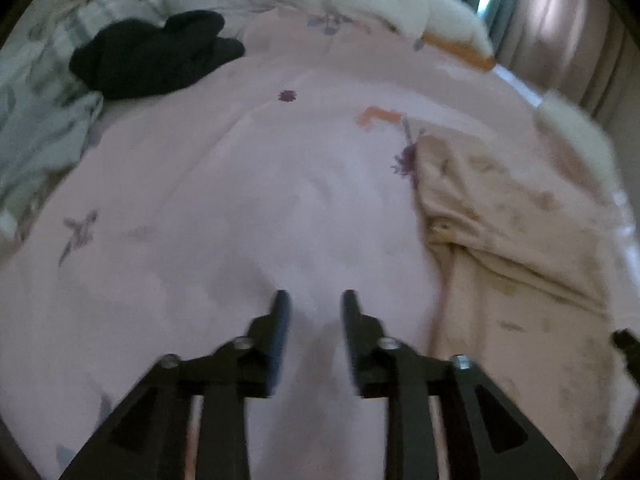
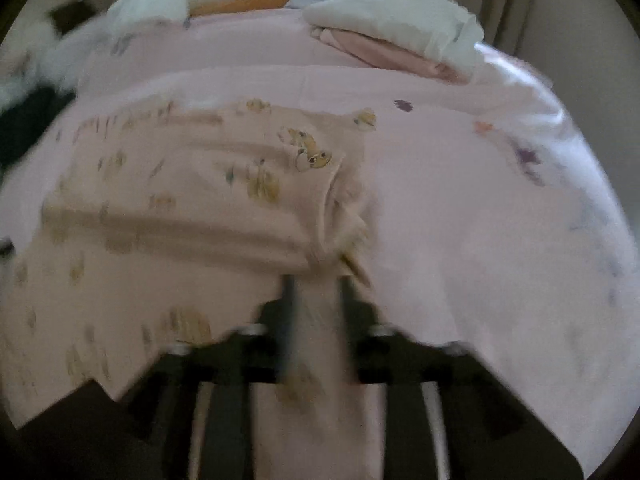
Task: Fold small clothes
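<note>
Your left gripper [image 1: 315, 300] hangs over bare pink bedsheet [image 1: 248, 208], fingers apart with nothing between them. The peach printed garment [image 1: 508, 232] lies off to its right on the sheet, rumpled, with a snap visible near its near-left edge.

Your right gripper [image 2: 318, 284] sits low at the garment [image 2: 192, 200]. Fabric lies between its two fingers and bunches up just ahead of the tips, where a gathered fold stands. The view is motion-blurred, so you cannot tell whether the fingers are pinching the cloth or only straddling it. The garment spreads left from that gripper, with long creases running across it and small animal prints on it.

Further back on the bed: a dark garment [image 1: 152, 54] heaped at the left, beside a pale plaid-and-leaf bedding [image 1: 44, 112]. A folded stack of white over pink cloth [image 2: 400, 36] rests at the far right of the right view. White pillows [image 1: 392, 0] line the far edge, curtains [image 1: 560, 20] behind.
</note>
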`<state>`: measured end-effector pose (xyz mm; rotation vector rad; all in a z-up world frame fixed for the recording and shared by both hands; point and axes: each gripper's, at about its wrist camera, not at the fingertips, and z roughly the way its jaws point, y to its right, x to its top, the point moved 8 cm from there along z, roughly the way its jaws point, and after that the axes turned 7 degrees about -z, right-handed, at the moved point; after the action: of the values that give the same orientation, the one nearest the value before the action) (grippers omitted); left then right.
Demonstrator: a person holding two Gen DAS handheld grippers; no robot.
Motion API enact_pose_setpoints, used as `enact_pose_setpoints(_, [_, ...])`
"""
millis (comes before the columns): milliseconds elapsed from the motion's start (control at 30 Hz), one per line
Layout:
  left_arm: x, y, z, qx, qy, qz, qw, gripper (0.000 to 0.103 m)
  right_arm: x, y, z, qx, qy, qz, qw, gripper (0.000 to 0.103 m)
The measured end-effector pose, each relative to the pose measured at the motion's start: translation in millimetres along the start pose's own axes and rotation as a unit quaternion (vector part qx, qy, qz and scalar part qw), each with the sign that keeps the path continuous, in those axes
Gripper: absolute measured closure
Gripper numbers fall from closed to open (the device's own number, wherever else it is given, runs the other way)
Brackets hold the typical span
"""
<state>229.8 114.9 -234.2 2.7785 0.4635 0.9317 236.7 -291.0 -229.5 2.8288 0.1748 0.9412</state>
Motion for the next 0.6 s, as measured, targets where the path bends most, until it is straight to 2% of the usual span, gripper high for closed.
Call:
enact_pose_setpoints(67, [-6.3,-4.8,-15.9,-0.036,0.0,-0.014,0.9992,0.056,-7.3,-0.4,-19.5,0.018,0.02,0.007,1.0,0.043])
enact_pose_setpoints(100, [-7.2,-7.0,-21.5,-0.045,-0.001,-0.02,0.9988,0.056,-14.7,5.0,-28.8,0.029,0.02,0.024,0.999,0.041])
enact_pose_setpoints(200, [-14.4,-12.0,-36.0,-0.044,0.006,-0.025,0.9987,0.054,-31.9,19.8,-38.4,0.055,0.007,0.067,0.996,0.041])
enact_pose_setpoints(300, [-18.0,-9.7,-37.5,-0.055,0.003,-0.034,0.9979,0.053,-47.5,28.9,-41.9,0.05,-0.003,0.096,0.994,0.041])
enact_pose_setpoints(400, [-28.6,-12.8,-35.2,-0.082,-0.017,-0.068,0.9942,0.049,-58.2,27.3,-39.6,0.063,-0.011,0.12,0.991,0.039])
enact_pose_setpoints(467, [-41.1,-10.2,-31.0,-0.087,-0.046,-0.06,0.9933,0.049,-66.9,22.3,-37.4,0.078,-0.021,0.135,0.988,0.039])
enact_pose_setpoints(533, [-49.1,-7.9,-31.2,-0.089,-0.056,-0.049,0.9932,0.049,-78.2,15.9,-38.6,0.118,-0.029,0.158,0.98,0.039])
enact_pose_setpoints(600, [-56.6,-4.3,-34.2,-0.116,-0.073,-0.053,0.9891,0.049,-86.7,14.3,-40.8,0.146,-0.037,0.18,0.972,0.035])
